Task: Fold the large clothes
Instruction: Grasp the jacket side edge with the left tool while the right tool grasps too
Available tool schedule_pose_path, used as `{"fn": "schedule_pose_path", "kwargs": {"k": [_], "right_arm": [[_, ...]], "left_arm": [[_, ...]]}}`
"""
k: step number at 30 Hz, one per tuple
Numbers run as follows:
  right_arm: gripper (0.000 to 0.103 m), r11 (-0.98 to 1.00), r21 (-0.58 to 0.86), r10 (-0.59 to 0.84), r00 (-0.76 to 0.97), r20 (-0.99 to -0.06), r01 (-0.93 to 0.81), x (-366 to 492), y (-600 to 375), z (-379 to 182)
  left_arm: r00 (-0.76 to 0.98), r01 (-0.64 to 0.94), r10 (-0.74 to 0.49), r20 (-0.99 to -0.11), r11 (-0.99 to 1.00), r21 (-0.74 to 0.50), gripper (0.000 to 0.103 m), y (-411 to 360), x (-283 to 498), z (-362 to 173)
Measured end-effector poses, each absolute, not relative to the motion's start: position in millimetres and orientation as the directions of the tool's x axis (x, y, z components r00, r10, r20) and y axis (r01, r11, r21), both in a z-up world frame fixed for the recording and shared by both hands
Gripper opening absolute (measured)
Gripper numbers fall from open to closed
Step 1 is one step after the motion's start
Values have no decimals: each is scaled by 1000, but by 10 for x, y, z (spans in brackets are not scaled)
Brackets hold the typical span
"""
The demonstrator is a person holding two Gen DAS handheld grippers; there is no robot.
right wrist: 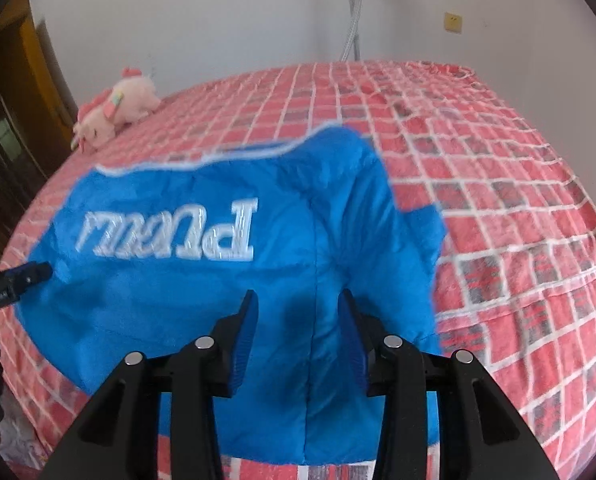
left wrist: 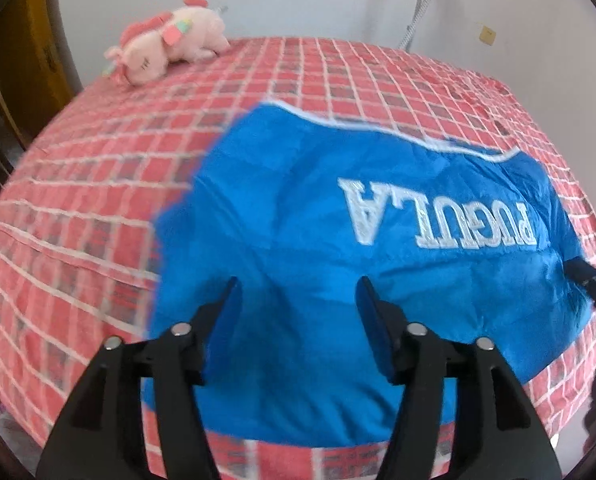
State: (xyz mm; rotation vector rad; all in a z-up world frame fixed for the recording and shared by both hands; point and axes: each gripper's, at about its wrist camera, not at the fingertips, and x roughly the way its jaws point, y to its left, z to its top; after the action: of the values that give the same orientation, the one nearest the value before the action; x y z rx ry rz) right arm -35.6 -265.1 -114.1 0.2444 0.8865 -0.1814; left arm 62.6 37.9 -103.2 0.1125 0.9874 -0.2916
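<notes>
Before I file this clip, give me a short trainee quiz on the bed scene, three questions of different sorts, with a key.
1. True or false: the left gripper has its jaws apart, with no fabric pinched between its pads.
2. Multiple choice: the plush toy lies A) on the blue garment, B) at the bed's far corner, apart from the garment, C) between the right gripper's jaws.
3. Fill in: the white lettering on the garment reads ____ way up from both wrist cameras.

Key: 1 true; 2 B; 3 upside down, wrong.
</notes>
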Motion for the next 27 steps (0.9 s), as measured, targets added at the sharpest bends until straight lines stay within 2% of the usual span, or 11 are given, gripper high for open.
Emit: {"fn": "schedule_pose_path", "kwargs": {"k": [3, 10, 17, 27], "right_arm": [[49, 953, 107, -100, 624, -775, 285, -353, -2738, -994], [50, 929, 103, -127, 570, -812, 354, -293, -2989, -1050], [50, 909, 104, -126, 505, -854, 403, -222, -3071, -1262], [50, 900, 100, -121, 463, -878, 425, -153, -3101, -1397]], "left_arm": [[530, 280, -187, -827, 959, -37, 67, 500, 669, -904], [513, 247, -177, -840, 968, -53, 69, 747, 851, -886], [400, 201, -251, -882, 962, -183, 69, 1038, 1045, -1177], [292, 200, -411, -863, 909, -366, 82, 1219, 1255, -1554]]}}
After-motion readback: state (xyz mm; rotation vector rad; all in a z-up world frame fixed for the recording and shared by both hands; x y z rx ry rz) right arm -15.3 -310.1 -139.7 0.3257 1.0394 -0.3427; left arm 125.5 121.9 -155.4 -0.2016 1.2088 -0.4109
